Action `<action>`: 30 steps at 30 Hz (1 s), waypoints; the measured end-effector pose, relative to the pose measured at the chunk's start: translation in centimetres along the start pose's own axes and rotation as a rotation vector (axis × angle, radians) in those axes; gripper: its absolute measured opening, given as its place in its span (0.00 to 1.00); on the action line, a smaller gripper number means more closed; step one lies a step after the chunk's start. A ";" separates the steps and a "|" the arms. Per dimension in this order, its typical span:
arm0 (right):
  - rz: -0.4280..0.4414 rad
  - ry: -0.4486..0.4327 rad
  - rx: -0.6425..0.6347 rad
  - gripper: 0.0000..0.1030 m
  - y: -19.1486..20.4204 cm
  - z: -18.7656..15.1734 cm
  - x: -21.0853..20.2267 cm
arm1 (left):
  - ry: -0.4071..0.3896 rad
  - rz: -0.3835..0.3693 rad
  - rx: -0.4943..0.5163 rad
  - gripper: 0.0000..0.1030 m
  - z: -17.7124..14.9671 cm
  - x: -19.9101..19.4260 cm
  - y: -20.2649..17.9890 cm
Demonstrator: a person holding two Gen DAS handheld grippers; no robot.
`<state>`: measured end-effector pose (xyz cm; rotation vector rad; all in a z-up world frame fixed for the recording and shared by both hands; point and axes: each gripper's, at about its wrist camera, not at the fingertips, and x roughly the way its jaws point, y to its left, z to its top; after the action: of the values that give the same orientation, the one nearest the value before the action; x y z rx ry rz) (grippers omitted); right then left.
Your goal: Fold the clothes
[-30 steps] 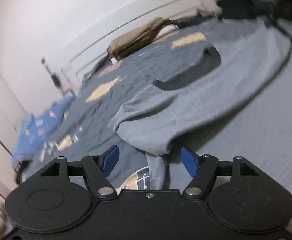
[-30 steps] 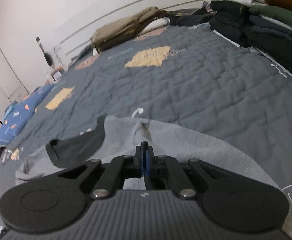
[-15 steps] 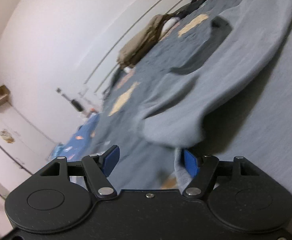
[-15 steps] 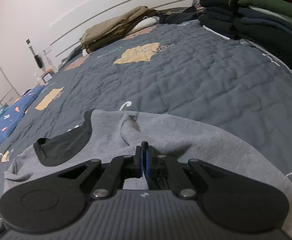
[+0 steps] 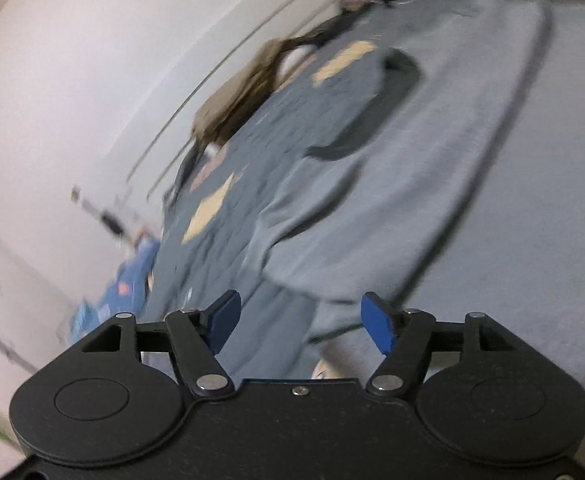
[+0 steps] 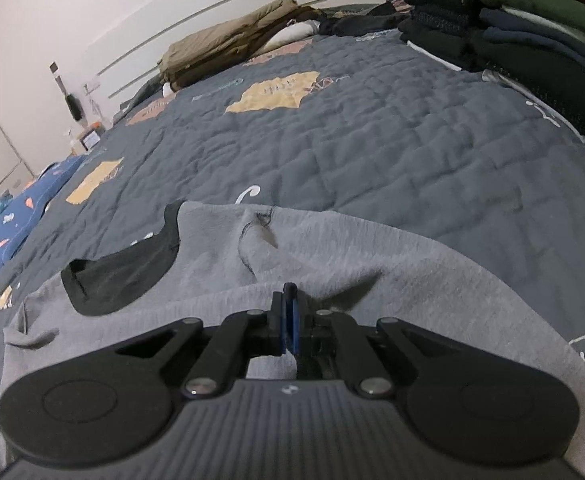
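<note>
Right gripper (image 6: 289, 312) pinched tight on a ridge of the grey shirt (image 6: 332, 264), blue pads (image 6: 292, 328) pressed together with fabric puckered around them. Left gripper (image 5: 300, 316) spread wide, blue pads (image 5: 377, 322) apart with nothing between, tilted over the shirt (image 5: 392, 200); view blurred. Soft fleecy knit with dark collar (image 6: 120, 272), spread flat on a dark quilt (image 6: 372, 144) with stitched squares and tan patches. Folded stack (image 6: 512, 28) at right edge; brown garment (image 6: 232, 48) heaped at far end

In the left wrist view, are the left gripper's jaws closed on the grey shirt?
No, the left gripper has its jaws spread wide, nothing pinched between them above the grey shirt.
</note>
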<state>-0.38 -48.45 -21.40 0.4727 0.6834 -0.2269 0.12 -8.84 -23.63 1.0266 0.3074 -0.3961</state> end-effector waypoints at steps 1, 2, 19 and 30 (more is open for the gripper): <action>0.002 0.003 -0.001 0.03 0.0 0.0 -0.1 | -0.004 0.012 0.047 0.65 0.1 0.3 -1.0; 0.003 0.005 -0.001 0.03 0.0 0.0 -0.1 | -0.007 0.024 0.094 0.65 0.1 0.5 -2.0; 0.337 0.063 -0.422 0.39 15.3 0.9 -3.0 | 0.031 -0.035 -0.031 0.33 -1.2 1.6 -0.7; 0.121 -0.003 -0.593 0.39 17.6 2.7 -3.3 | 0.038 -0.062 -0.067 0.33 -1.9 1.6 -0.4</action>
<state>4.83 -34.33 -11.42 -0.0552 0.6796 0.0933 1.26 -7.64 -25.59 0.9619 0.3851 -0.4200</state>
